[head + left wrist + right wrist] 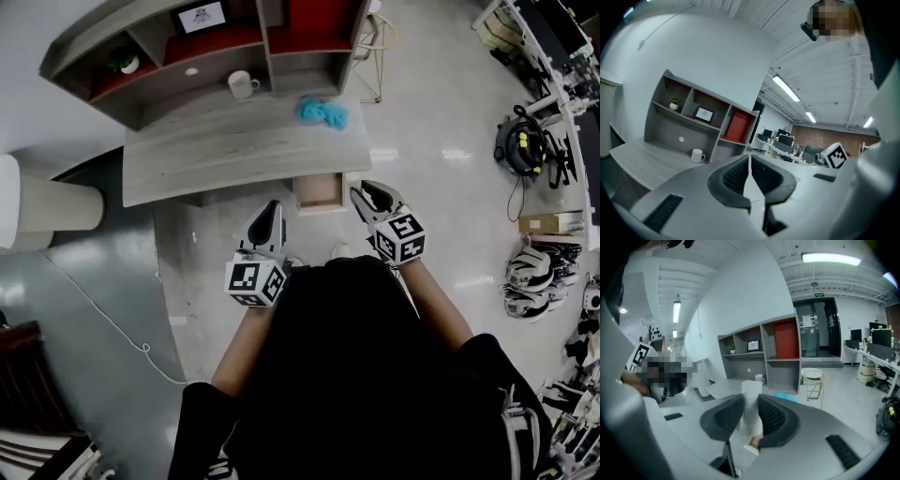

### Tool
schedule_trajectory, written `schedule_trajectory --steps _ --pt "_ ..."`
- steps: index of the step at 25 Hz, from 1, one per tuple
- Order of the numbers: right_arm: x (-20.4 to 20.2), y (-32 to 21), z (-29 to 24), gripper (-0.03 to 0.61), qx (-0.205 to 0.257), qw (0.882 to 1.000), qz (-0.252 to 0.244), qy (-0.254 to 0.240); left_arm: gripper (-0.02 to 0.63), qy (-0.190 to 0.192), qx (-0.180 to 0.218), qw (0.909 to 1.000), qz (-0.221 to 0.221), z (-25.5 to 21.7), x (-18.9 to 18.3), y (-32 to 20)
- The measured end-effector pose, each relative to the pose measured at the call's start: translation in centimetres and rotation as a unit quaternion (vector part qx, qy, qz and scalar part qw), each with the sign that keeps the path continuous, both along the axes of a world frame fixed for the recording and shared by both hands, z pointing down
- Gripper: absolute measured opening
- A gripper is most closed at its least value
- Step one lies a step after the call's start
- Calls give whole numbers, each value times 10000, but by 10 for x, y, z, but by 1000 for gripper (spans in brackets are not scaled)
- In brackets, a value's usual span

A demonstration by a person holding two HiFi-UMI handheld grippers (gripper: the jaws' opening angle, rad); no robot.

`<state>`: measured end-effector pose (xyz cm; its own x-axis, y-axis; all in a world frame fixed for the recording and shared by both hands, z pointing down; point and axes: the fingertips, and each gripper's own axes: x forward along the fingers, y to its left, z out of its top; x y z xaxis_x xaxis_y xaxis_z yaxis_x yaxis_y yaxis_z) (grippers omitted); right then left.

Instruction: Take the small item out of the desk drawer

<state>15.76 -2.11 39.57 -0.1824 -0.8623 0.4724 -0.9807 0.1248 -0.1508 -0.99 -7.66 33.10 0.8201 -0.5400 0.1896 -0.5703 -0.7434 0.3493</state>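
The grey desk has its small drawer pulled out at the front, showing a pale wooden inside. My right gripper hovers just right of the drawer, raised off the desk. In the right gripper view its jaws are shut on a small white item, a flat pale piece that sticks up between the pads. My left gripper hangs left of the drawer. Its jaws are shut with nothing between them.
A white mug and a blue cloth lie on the desk under the shelf hutch. A cream lamp stands at the left, a wire stool behind the desk, and equipment litters the floor at the right.
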Motion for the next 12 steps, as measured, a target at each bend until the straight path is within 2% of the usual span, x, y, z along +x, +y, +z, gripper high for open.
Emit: schedule_trajectory --steps 9,12 --pt "74 30 -75 101 723 9945 740 -155 21 79 211 9995 217 -34 74 -3" --pt "96 40 -92 103 884 9920 896 97 21 64 283 9992 283 -39 94 1"
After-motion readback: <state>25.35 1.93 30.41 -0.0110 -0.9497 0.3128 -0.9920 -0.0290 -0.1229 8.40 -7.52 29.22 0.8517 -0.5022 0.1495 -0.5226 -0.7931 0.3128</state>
